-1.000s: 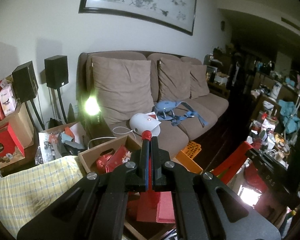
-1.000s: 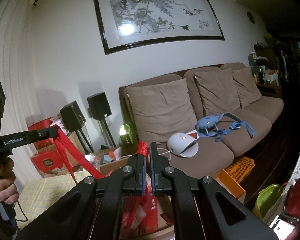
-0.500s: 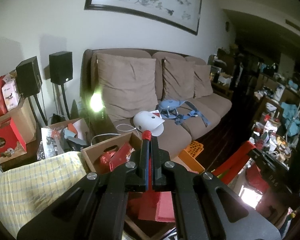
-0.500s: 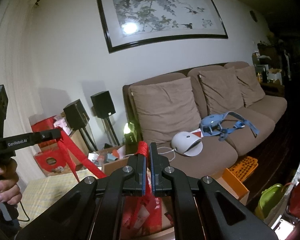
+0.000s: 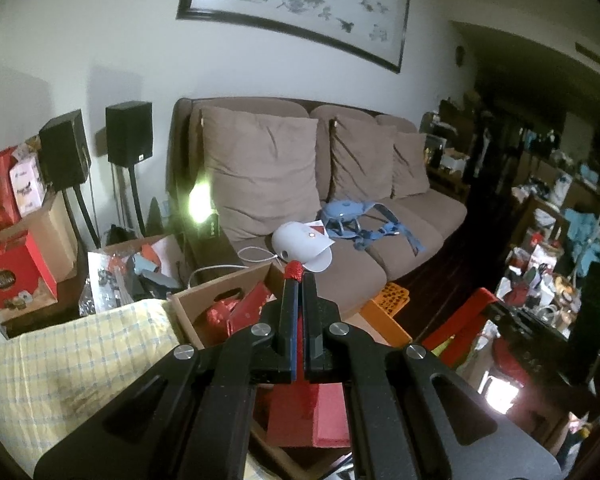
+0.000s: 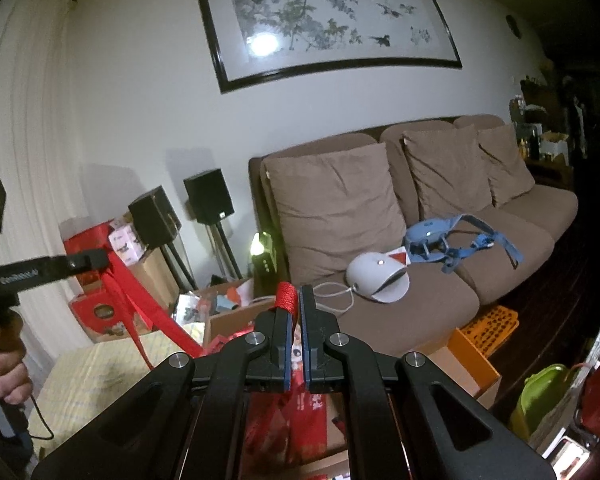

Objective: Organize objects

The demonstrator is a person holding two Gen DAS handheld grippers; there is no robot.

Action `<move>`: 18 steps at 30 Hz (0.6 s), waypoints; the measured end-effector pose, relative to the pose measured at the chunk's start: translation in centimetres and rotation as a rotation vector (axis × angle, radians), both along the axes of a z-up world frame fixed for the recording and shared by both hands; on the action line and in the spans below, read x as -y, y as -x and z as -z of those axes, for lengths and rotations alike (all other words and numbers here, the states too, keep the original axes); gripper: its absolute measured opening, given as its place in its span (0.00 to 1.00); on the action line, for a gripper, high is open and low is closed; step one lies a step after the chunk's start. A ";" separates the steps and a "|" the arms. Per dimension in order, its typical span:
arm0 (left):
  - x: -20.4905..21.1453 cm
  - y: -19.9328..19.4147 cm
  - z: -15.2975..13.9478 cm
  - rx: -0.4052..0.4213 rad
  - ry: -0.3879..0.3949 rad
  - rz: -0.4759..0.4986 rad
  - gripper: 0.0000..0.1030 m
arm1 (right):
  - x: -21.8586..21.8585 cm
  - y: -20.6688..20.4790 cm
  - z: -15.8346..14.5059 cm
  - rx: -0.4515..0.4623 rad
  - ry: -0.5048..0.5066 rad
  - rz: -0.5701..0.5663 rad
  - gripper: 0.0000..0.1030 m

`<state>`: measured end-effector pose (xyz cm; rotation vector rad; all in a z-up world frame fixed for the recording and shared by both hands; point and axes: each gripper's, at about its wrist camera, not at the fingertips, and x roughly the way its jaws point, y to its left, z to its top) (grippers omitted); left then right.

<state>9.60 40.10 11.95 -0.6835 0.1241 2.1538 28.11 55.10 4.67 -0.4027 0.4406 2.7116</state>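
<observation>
While both grippers hang above the open cardboard box point(image 5: 204, 304), the thing that matters is a red bag with rope handles, strung between them. The left gripper point(image 5: 299, 280) has its fingers pinched tight on one red rope handle point(image 5: 293, 270), whose loop pokes out just past the tips. The right gripper point(image 6: 294, 300) likewise has its fingers clamped narrow on the other rope handle point(image 6: 286, 294), the cord bunched at its left finger. Seen from the right wrist, the bag's red side point(image 6: 140, 312) runs as a slanting band from the left gripper down toward the box, so the bag's long axis lies across from one hand to the other, with its body hanging below both sets of fingers and over the box. I judge neither hand nearer: each already holds its end. The next move probably turns on lowering both ends together toward the box, beside the brown sofa point(image 5: 380, 264).
</observation>
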 end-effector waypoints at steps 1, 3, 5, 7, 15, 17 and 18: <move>0.0 0.0 0.1 0.003 0.000 -0.001 0.01 | 0.1 0.2 0.1 0.005 0.000 -0.004 0.03; 0.2 0.3 0.3 0.009 0.002 -0.010 0.01 | 0.4 0.3 0.1 0.007 -0.003 -0.013 0.03; 0.4 0.7 0.6 0.016 0.001 -0.021 0.01 | 0.7 0.4 0.1 0.005 -0.008 -0.020 0.03; 0.6 0.9 0.7 0.026 -0.001 -0.024 0.01 | 0.9 0.4 0.1 0.005 -0.011 -0.024 0.03; -0.3 -0.2 1.0 0.017 0.011 0.010 0.01 | 0.7 0.4 0.3 0.014 -0.005 -0.010 0.03; -0.3 -0.3 1.0 0.019 0.010 0.010 0.01 | 0.8 0.4 0.2 0.016 -0.005 -0.010 0.03; -0.3 -0.2 1.0 0.021 0.010 0.009 0.01 | 0.8 0.4 0.2 0.015 -0.006 -0.010 0.03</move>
